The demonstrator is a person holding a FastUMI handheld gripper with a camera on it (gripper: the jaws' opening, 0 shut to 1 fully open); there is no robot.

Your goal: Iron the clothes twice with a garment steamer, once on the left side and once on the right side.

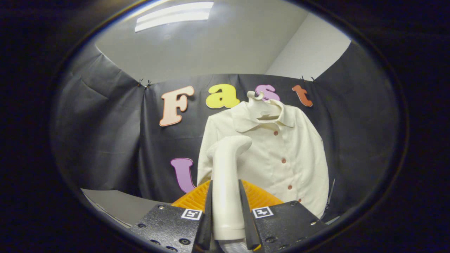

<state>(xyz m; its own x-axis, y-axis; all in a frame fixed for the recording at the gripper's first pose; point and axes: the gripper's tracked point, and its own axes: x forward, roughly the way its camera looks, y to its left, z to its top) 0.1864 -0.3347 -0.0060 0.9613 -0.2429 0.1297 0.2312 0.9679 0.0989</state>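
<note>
The hand-held gripper (226, 211) is closed on the handle of the white steamer (226, 175), both fingers pressing its sides so the head points up toward the shirt (277, 154). The shirt hangs on a hanger (262, 102) just beyond, front spread flat for steaming.

Black cloth wall (105, 140), white ceiling (218, 49), bright ceiling light (174, 15).
</note>
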